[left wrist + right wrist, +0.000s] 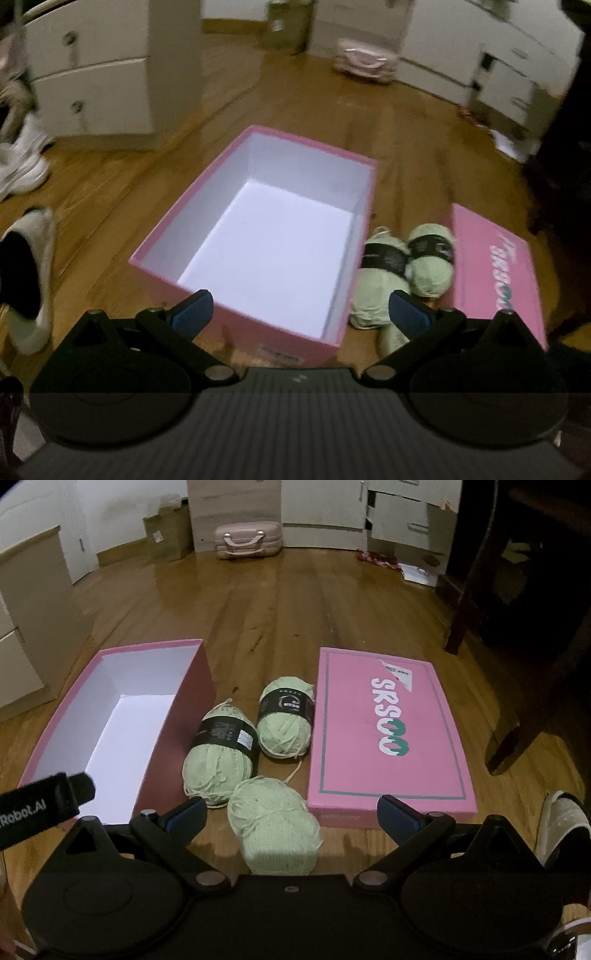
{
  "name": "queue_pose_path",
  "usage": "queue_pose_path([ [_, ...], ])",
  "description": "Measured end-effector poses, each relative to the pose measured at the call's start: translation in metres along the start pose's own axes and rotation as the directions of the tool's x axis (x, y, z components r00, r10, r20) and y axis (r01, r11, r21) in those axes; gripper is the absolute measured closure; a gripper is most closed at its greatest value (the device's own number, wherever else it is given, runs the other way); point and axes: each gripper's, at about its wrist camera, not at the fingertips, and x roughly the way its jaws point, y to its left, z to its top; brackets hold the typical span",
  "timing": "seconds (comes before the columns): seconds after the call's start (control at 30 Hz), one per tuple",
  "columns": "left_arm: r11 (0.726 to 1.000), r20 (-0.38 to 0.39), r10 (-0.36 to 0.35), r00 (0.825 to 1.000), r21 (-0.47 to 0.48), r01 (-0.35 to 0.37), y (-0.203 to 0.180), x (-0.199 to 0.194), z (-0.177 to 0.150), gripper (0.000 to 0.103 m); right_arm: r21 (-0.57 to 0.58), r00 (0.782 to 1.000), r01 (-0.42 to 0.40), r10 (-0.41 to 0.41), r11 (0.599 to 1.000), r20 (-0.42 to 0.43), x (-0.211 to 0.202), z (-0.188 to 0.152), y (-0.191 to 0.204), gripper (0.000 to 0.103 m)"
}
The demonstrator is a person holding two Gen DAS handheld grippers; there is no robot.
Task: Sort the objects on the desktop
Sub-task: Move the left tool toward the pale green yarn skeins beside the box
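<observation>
An open pink box (pixel 177 236) (pixel 199 686) with a white inside stands on the wooden floor; nothing lies in it. Its pink lid (pixel 388 734) (pixel 491 266) lies flat to the right. Between them lie three light green yarn balls: two with black labels (pixel 221 753) (pixel 284 716) and a bare one (pixel 273 827) nearest me. The left wrist view shows the labelled ones (pixel 376 277) (pixel 430 258). My right gripper (pixel 291 814) is open, just above the bare ball. My left gripper (pixel 301 312) is open over the box's near right corner, and its body (pixel 44 808) shows in the right wrist view.
White cabinets (pixel 92 70) stand at the left and back. A small pink suitcase (pixel 247 541) lies far back on the floor. A dark chair leg (pixel 465 605) rises at the right. Slippers (pixel 29 280) (pixel 561 823) and white shoes (pixel 18 162) lie near the edges.
</observation>
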Motion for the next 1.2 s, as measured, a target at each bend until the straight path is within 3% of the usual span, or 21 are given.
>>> queue_pose_path([
  [0.03, 0.999, 0.006, -0.026, 1.0, 0.022, 0.026, 0.0, -0.002, 0.001, 0.0, -0.027, 1.0, 0.013, -0.014, 1.0, -0.009, 0.001, 0.0, 0.001, 0.002],
  [0.23, 0.999, -0.008, -0.017, 1.0, 0.028, 0.017, -0.001, 0.003, 0.007, 0.0, -0.19, 0.994, 0.088, -0.1, 0.978, -0.052, 0.007, -0.001, 0.007, 0.002],
  [0.33, 0.997, -0.032, 0.001, 1.0, 0.072, 0.002, -0.006, 0.004, 0.004, 0.0, -0.202, 0.995, 0.04, -0.056, 0.978, -0.077, 0.009, -0.004, 0.007, 0.002],
  [0.47, 0.995, -0.041, -0.007, 0.999, 0.1, 0.011, -0.008, 0.002, 0.002, 0.0, -0.234, 0.997, 0.048, -0.06, 0.971, -0.046, 0.005, -0.008, 0.014, 0.002],
  [0.57, 0.993, -0.049, -0.01, 0.999, 0.118, 0.016, -0.007, 0.001, 0.001, 0.0, -0.224, 0.998, 0.013, -0.025, 0.974, -0.049, 0.008, -0.001, 0.006, 0.002],
  [0.8, 0.99, -0.075, 0.0, 0.997, 0.143, 0.01, -0.005, 0.003, -0.002, 0.0, -0.068, 0.998, -0.006, 0.002, 0.998, -0.064, 0.011, 0.008, -0.023, 0.002],
  [1.2, 0.99, -0.106, 0.014, 0.994, 0.141, 0.001, 0.001, 0.014, -0.003, 0.0, -0.083, 0.998, -0.036, 0.031, 0.996, -0.06, 0.017, 0.004, -0.018, 0.002],
])
